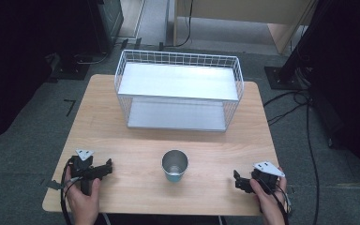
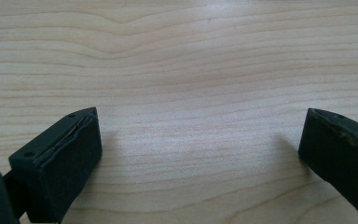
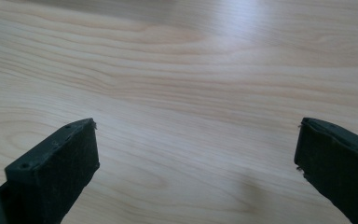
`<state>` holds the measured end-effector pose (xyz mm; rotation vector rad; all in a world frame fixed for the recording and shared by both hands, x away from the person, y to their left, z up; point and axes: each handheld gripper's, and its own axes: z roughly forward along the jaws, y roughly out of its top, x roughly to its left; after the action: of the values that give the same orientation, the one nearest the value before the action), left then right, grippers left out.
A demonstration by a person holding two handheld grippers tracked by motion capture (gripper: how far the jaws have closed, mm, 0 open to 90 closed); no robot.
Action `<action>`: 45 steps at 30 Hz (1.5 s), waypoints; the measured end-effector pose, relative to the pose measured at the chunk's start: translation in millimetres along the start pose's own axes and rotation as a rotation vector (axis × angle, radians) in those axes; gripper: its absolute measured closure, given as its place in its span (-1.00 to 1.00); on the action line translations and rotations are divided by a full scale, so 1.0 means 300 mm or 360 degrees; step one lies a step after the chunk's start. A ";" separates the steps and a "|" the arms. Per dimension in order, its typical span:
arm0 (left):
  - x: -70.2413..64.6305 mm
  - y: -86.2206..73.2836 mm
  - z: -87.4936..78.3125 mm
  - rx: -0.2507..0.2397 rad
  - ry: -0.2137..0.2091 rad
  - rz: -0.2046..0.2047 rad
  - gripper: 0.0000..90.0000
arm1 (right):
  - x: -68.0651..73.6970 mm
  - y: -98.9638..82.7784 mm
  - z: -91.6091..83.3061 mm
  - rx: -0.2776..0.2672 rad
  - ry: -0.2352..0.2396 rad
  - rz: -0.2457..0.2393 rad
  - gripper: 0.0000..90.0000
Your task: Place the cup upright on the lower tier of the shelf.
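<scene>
A metal cup [image 1: 174,164] stands upright near the front middle of the wooden counter [image 1: 136,140], with a white wire rack [image 1: 178,89] behind it at the far side. The left tool [image 1: 107,167] rests at the near left, its jaws spread wide over bare wood. The right tool [image 1: 237,180] sits at the near right, jaws likewise spread, gripping nothing.

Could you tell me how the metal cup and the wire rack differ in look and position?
The metal cup is small, round and solid-walled; the wire rack is large, boxy, white mesh with two shelves. The cup stands near the table's front edge between the grippers, the rack at the back. Both stand upright on the wooden table, untouched.
</scene>
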<state>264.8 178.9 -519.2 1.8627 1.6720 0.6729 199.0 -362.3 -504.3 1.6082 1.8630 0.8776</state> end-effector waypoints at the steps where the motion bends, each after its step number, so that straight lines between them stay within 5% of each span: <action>1: 0.000 0.000 0.000 0.0000 0.0000 0.0000 -1.00 | 0.014 0.005 -0.003 -0.0014 0.0022 -0.0003 -1.00; 10: 0.000 0.000 0.000 0.0000 0.0000 0.0000 -1.00 | 0.124 0.043 -0.027 -0.0112 0.0178 0.0019 -1.00; 19: 0.000 0.000 0.000 0.0000 0.0000 0.0000 -1.00 | 0.207 0.068 -0.044 -0.0220 0.0251 -0.0043 -1.00; 34: 0.000 0.000 0.000 0.0000 0.0000 0.0001 -1.00 | 0.375 0.078 -0.044 -0.0268 0.0439 -0.0108 -1.00; 45: 0.000 0.000 0.000 0.0000 0.0000 0.0001 -1.00 | 0.456 0.079 -0.031 -0.0287 0.0551 -0.0172 -1.00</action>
<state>264.8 178.9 -519.2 1.8632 1.6718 0.6730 185.8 -226.6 -476.9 1.2964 2.0093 1.3005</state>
